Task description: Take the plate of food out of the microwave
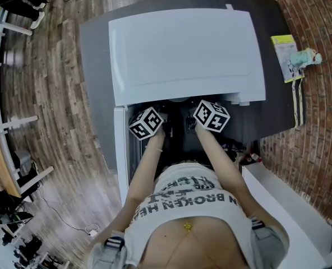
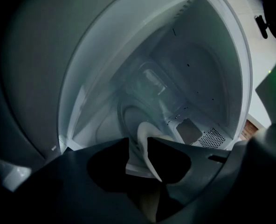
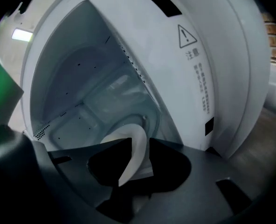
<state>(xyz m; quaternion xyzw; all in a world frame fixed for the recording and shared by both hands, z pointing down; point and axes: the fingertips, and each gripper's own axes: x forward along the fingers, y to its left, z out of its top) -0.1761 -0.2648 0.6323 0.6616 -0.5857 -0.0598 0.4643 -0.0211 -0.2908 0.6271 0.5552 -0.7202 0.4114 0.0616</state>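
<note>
The white microwave (image 1: pixel 183 49) stands on a grey table (image 1: pixel 93 49), its door (image 1: pixel 120 150) swung open at the left. Both arms reach into its front. Only the marker cubes (image 1: pixel 146 122) (image 1: pixel 211 116) show in the head view; the jaws are hidden under the microwave's top. Inside the cavity, the white plate's rim (image 2: pixel 144 133) runs through the gap of my left gripper (image 2: pixel 139 148), whose jaws stand apart beside it. The opposite rim (image 3: pixel 139 141) lies between the jaws of my right gripper (image 3: pixel 140 155), which look equally wide. The jaws hide what is on the plate.
A glass turntable (image 2: pixel 128 111) lies under the plate, and a vent grille (image 2: pixel 211 136) is on the cavity wall. A yellow-green packet (image 1: pixel 284 55) and a small toy (image 1: pixel 307 56) lie on the table's right edge. A white counter (image 1: pixel 289 206) stands at the lower right.
</note>
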